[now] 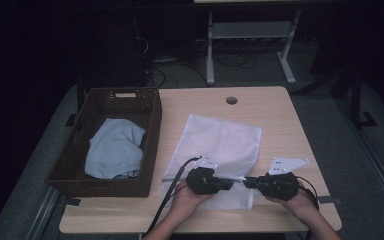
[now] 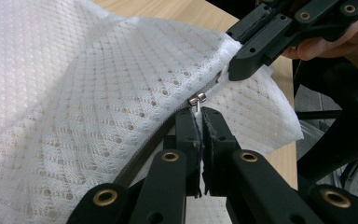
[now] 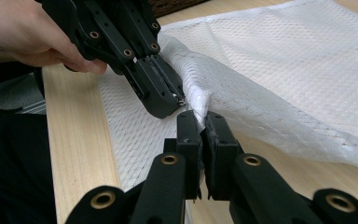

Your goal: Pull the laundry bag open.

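Note:
A white mesh zip bag [image 1: 220,140] lies flat in the middle of the wooden table [image 1: 280,115], with its near edge lifted. My left gripper [image 1: 230,184] is shut on the zipper pull, and the small metal slider [image 2: 197,98] sits just beyond its jaw tips [image 2: 199,114]. Facing it tip to tip, my right gripper [image 1: 246,182] is shut on the bag's edge [image 3: 200,106] beside the zipper's end. In the left gripper view the right gripper [image 2: 235,70] comes in from the upper right. In the right gripper view the left gripper [image 3: 172,100] comes in from the upper left.
A dark wicker basket [image 1: 156,125] with a light blue cloth [image 1: 114,149] in it stands on the table's left side. A round cable hole [image 1: 231,100] is at the table's back edge. Behind the table are white frame legs [image 1: 210,55] and floor cables.

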`<state>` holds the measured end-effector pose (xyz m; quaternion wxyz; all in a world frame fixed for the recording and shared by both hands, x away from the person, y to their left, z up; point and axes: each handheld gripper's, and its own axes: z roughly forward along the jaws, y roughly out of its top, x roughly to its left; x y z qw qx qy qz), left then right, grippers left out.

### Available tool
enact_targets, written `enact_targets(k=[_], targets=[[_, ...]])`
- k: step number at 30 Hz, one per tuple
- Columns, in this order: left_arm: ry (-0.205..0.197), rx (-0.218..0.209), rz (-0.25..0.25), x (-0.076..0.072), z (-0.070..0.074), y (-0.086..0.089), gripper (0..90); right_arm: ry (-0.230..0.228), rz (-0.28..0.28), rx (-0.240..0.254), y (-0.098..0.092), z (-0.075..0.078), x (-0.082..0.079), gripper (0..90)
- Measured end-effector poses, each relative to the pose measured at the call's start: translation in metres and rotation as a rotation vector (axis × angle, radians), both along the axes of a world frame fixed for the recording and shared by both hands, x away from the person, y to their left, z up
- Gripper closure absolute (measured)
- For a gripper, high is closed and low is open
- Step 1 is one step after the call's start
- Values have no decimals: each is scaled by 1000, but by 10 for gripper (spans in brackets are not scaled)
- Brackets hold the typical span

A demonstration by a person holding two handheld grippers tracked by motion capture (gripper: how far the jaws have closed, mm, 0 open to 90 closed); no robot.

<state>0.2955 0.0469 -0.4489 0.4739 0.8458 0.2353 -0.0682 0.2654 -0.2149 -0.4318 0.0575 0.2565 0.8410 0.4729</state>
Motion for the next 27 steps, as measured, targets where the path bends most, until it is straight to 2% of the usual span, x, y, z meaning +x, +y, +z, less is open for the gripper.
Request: enact_targets(k=[6,10,15,18,27], targets=[[3,21,7,1,0,1,872,3,9,-2,1,0,0,854],[10,20,14,3,-1,3,872,4,0,3,-3,0,1,854],[11,18,10,3,-1,4,872,29,2,25,-6,0,3,852],[6,24,12,3,-1,4,872,21,2,19,-6,0,3,852],[23,33,25,5,-2,5,872,13,-6,6,-7,-1,2,853]])
